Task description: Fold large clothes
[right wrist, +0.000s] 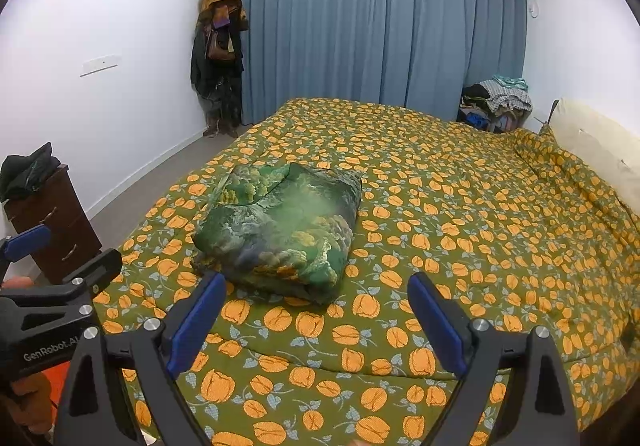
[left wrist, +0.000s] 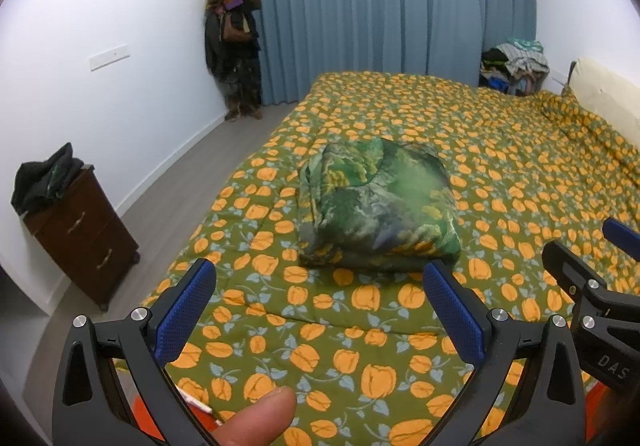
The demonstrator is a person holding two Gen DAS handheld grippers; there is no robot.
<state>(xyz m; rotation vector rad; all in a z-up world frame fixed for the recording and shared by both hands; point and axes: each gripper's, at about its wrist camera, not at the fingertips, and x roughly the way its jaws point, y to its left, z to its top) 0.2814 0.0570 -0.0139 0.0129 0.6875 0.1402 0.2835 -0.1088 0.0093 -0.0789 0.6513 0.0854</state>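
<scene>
A green patterned garment [left wrist: 376,206] lies folded into a thick square bundle on the bed, near its left edge; it also shows in the right wrist view [right wrist: 280,226]. My left gripper [left wrist: 320,274] is open and empty, held back from the bundle's near side above the quilt. My right gripper [right wrist: 314,286] is open and empty, also short of the bundle and a little to its right. The right gripper shows at the right edge of the left wrist view [left wrist: 592,258], and the left gripper at the left edge of the right wrist view [right wrist: 60,254].
The bed carries an olive quilt with orange flowers [right wrist: 460,230]. A dark wooden drawer cabinet [left wrist: 84,242] with dark clothes on top stands left of the bed. Clothes hang in the far corner [left wrist: 234,46]. A clothes pile [right wrist: 496,102] and a cream headboard [right wrist: 600,142] are at the right.
</scene>
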